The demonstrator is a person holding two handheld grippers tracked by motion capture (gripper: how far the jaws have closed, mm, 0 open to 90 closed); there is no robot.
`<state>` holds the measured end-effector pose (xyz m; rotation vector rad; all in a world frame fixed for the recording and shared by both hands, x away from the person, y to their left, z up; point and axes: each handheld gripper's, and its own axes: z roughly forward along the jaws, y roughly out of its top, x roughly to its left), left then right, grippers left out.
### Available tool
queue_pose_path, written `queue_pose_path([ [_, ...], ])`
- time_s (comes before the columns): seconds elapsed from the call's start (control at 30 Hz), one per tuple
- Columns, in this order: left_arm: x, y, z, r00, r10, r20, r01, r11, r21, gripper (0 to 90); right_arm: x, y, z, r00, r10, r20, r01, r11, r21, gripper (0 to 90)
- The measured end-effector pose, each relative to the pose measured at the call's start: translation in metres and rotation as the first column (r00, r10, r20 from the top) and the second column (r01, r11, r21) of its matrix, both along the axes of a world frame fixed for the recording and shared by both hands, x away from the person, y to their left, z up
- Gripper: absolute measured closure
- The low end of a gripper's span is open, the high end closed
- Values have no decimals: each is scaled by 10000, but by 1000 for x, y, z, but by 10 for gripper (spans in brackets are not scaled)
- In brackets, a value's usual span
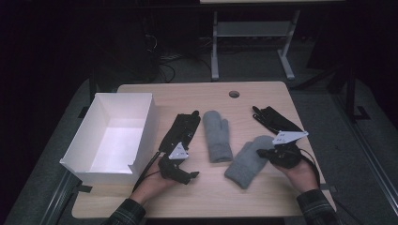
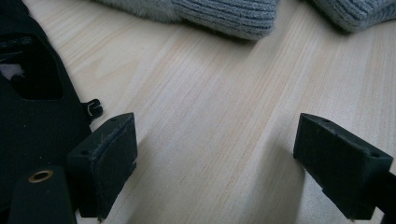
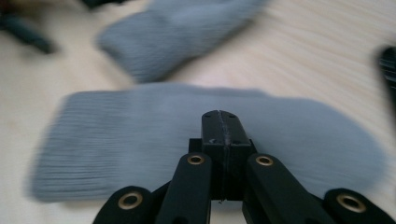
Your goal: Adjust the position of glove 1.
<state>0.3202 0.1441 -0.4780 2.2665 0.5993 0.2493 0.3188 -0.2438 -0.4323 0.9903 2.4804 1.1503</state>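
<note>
We are seeing nothing packed yet: the white box (image 1: 141,101) is sitting empty while our left gripper (image 1: 184,174), jaws spread wide, is resting beside the black glove (image 1: 180,131) and our right gripper (image 1: 263,152), pressed closed with nothing between its jaws, is hovering over the nearer grey mitten (image 1: 246,164).

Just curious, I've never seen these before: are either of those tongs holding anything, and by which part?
The left tongs are open over bare table. The right tongs are shut over a grey mitten; whether they pinch its fabric cannot be told.
</note>
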Motion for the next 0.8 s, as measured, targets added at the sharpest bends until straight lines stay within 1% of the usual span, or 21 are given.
queue_pose_path([
  [0.03,0,0,0,10000,-7,-27,7,10000,0,129,11,-12,-3,9994,-318,-109,318,9995,26,900],
  [0.1,0,0,0,10000,-4,-36,4,10000,8,128,13,-14,-4,9992,-372,-172,372,9993,-38,900],
  [0.13,0,0,0,10000,-4,-41,5,10000,18,129,19,-15,-12,9982,-413,-441,401,9988,-276,900],
  [0.23,0,0,0,10000,-5,-38,5,10000,24,128,23,-11,-20,9966,-321,-761,276,9978,-598,900],
  [0.3,0,0,1,10000,-5,-45,5,10000,32,128,23,-6,-26,9941,-233,-1061,132,9954,-951,900],
  [0.33,0,0,1,10000,-5,-45,5,10000,32,128,23,-6,-26,9941,-233,-1061,132,9954,-951,900],
  [0.37,0,0,1,10000,-7,-43,7,10000,34,128,22,-3,-29,9935,-176,-1121,35,9922,-1245,900],
  [0.4,0,0,1,10000,-6,-43,6,10000,35,128,20,-1,-30,9936,-114,-1123,-8,9941,-1084,900],
  [0.43,0,0,0,10000,-9,-34,9,10000,24,128,17,2,-30,9936,-8,-1134,-117,9939,-1094,900],
  [0.6,0,0,0,10000,-10,-25,10,10000,10,129,12,5,-27,9923,328,-1191,-466,9923,-1149,900],
  [0.67,0,0,0,10000,-28,16,28,10000,15,129,9,8,-28,9901,423,-1340,-570,9925,-1079,900],
  [0.7,0,0,0,10000,11,-28,-11,10000,-17,129,7,9,-28,9887,494,-1419,-644,9926,-1032,900],
  [0.8,-1,0,0,10000,39,-67,-40,10000,-33,129,-1,16,-28,9855,873,-1456,-1025,9897,-1003,900],
])
